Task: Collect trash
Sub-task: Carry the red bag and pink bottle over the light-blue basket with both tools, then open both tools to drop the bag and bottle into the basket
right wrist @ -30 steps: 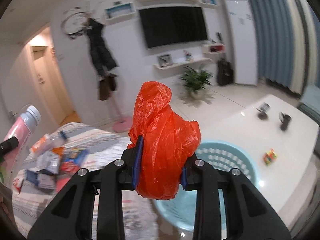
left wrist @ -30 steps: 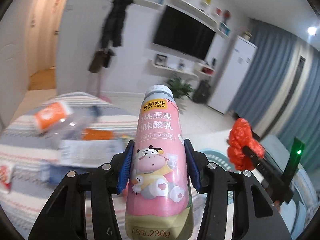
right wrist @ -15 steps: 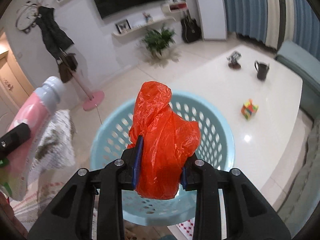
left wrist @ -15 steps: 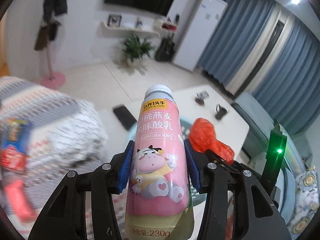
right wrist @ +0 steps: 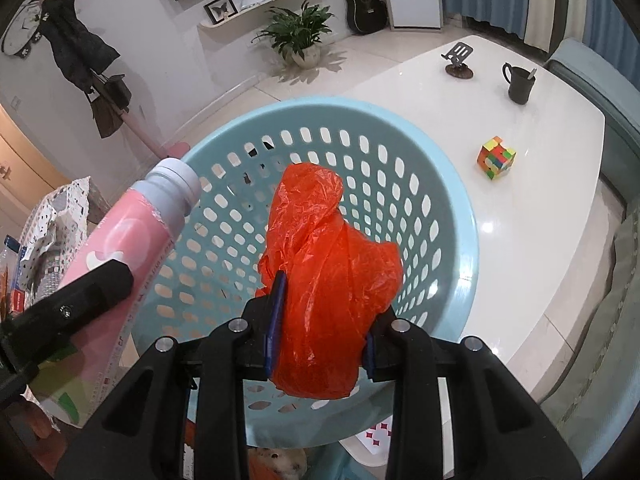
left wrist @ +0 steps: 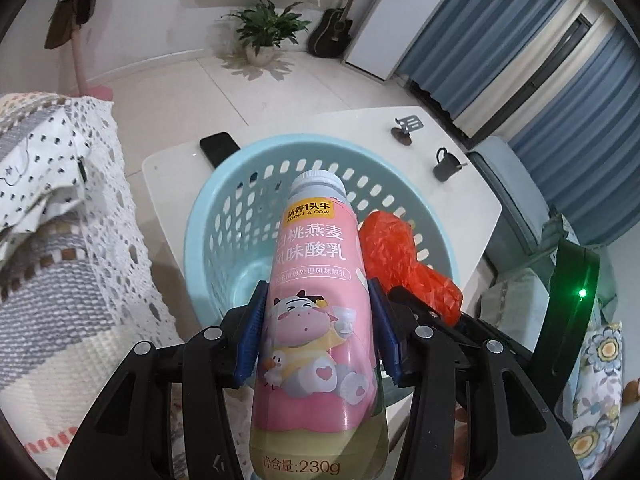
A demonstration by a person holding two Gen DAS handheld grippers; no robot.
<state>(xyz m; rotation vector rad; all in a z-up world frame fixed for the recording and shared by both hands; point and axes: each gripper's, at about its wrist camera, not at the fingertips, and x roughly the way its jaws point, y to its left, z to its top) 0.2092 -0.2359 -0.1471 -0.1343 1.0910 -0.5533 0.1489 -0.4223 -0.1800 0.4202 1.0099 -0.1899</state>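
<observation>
Your left hand-held gripper clamps the pink yogurt bottle; your right hand-held gripper pinches the orange plastic bag. Both hang over the blue basket on the table. Drop-off step: next, loosen both grips.

Both wrist views look steeply down, close above the blue basket on the white bench, which both share.

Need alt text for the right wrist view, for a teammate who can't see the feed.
The right gripper holds a crumpled orange bag above a light blue perforated basket that looks empty. At left, the left gripper holds a pink bottle over the rim. Behind, a white table carries a puzzle cube, a dark mug and a small stand.
</observation>
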